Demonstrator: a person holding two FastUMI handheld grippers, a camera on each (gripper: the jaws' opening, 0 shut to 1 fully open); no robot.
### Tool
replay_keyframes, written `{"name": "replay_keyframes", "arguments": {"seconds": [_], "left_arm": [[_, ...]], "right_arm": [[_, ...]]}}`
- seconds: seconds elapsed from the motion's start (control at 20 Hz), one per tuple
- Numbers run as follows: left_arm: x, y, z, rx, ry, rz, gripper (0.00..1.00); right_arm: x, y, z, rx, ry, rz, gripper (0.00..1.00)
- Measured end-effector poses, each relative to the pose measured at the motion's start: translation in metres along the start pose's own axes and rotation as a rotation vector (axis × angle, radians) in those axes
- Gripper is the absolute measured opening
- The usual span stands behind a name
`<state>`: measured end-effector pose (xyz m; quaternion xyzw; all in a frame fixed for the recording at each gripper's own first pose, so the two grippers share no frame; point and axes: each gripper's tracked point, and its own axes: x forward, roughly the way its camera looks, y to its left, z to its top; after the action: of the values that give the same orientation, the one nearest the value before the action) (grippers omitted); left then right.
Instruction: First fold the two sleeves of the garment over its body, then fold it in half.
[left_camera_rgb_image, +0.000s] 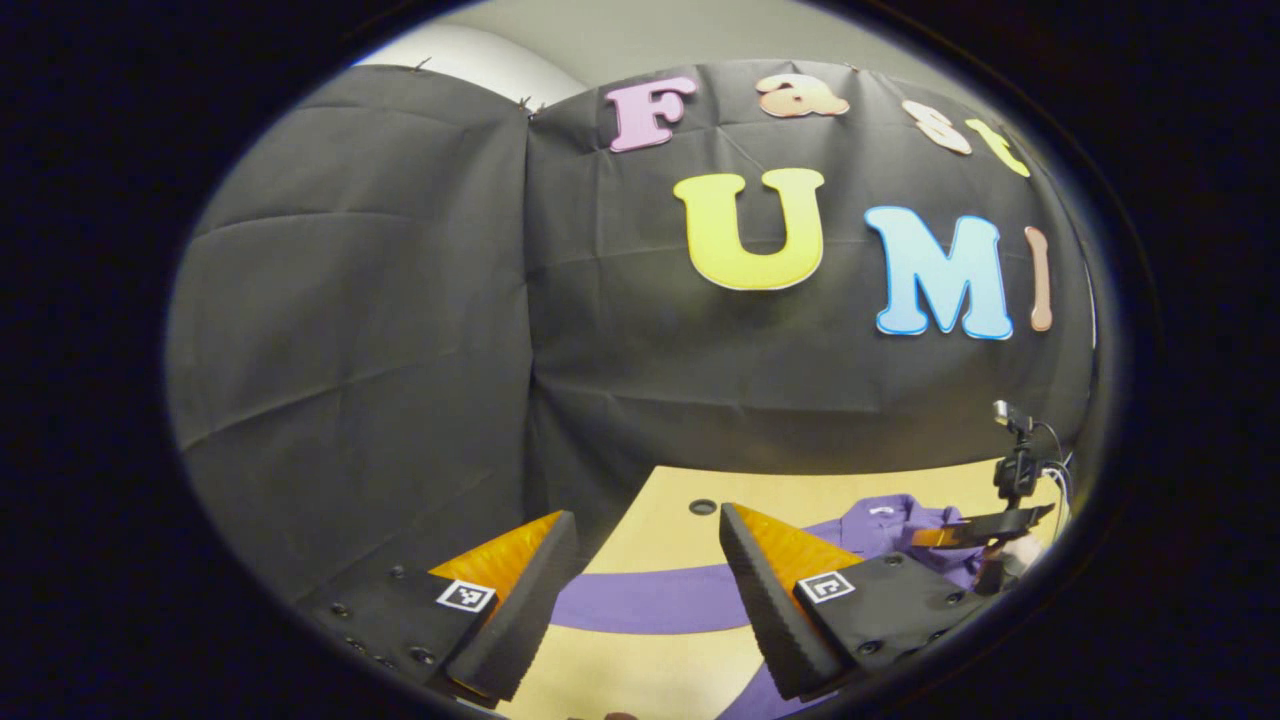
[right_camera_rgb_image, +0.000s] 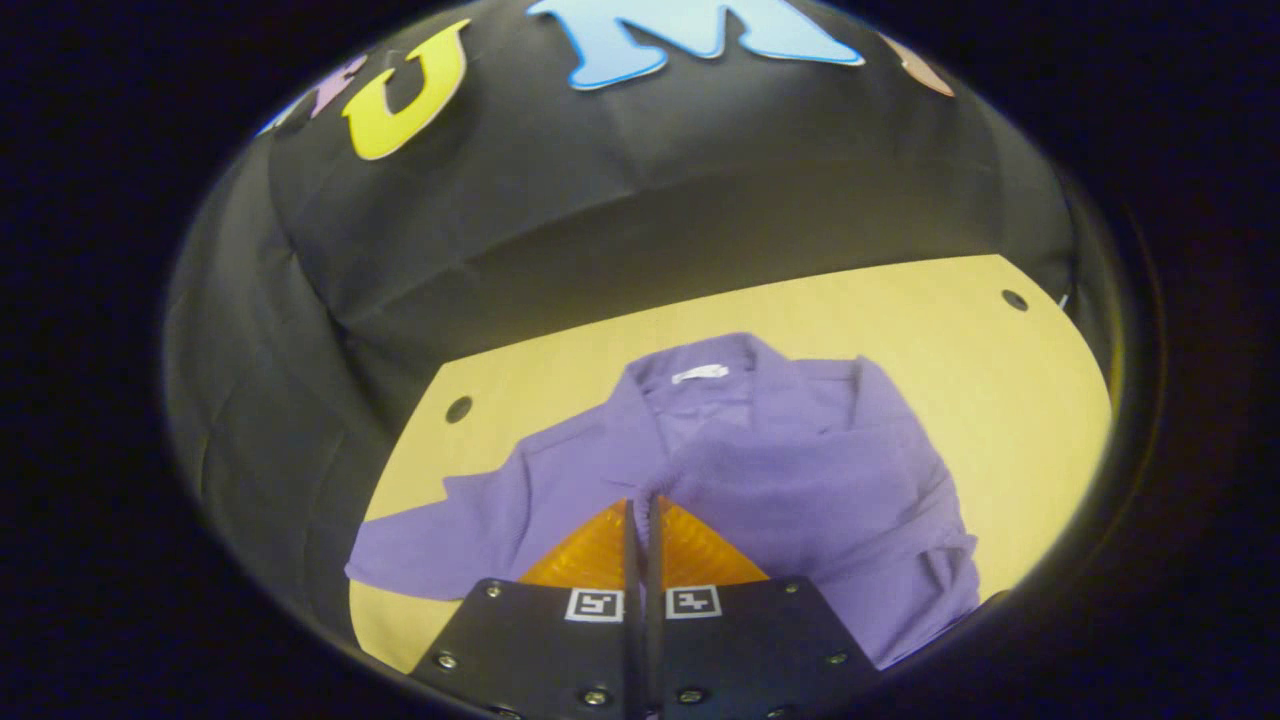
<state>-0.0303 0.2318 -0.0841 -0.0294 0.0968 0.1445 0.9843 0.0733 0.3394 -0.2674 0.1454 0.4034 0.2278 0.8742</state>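
— Where is the shirt (right_camera_rgb_image: 760, 470) being seen?

— It is being shown lying flat on the table (right_camera_rgb_image: 960, 330), collar (right_camera_rgb_image: 700, 372) toward the black cloth wall (right_camera_rgb_image: 640, 200). In the right gripper view one sleeve (right_camera_rgb_image: 440, 540) is being stretched out to the left over the wood, and its cuff is lying near the table edge. On the other side the cloth is already being kept folded in over the body, so that side is looking narrower.

— And the right gripper (right_camera_rgb_image: 641, 525)?

— Its fingers are being held pressed together – only a thin line is being left between them. They are being held over the middle of the shirt. Whether cloth is being pinched between the tips, that cannot be told.

— How is the left gripper (left_camera_rgb_image: 650, 550) being held?

— Its fingers (left_camera_rgb_image: 770, 600) are being kept spread wide, and nothing is being held between them. Through the gap the stretched sleeve is being seen as a purple band across the table. The gripper is being held above that sleeve, apart from it.

— Is something more being seen in the left gripper view?

— Farther off, at the right edge, the other gripper is being seen over the shirt, with cables behind it. A round hole (left_camera_rgb_image: 703, 507) is being shown in the table near the wall.
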Motion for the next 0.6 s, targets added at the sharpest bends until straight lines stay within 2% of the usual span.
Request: {"name": "replay_keyframes", "arguments": {"seconds": [0.3, 0.35, 0.4, 0.6], "left_arm": [[-0.003, 0.043, -0.019, -0.029, 0.019, 0.064, 0.98], [-0.005, 0.049, -0.024, -0.029, 0.023, 0.074, 0.98], [-0.005, 0.055, -0.030, -0.025, 0.029, 0.087, 0.98], [-0.009, 0.075, -0.045, -0.034, 0.049, 0.129, 0.98]], "right_arm": [[0.023, 0.072, -0.040, -0.084, 0.081, 0.092, 0.01], [0.026, 0.078, -0.046, -0.101, 0.096, 0.102, 0.04], [0.029, 0.085, -0.053, -0.119, 0.113, 0.110, 0.01], [0.053, 0.095, -0.081, -0.191, 0.179, 0.115, 0.01]]}}
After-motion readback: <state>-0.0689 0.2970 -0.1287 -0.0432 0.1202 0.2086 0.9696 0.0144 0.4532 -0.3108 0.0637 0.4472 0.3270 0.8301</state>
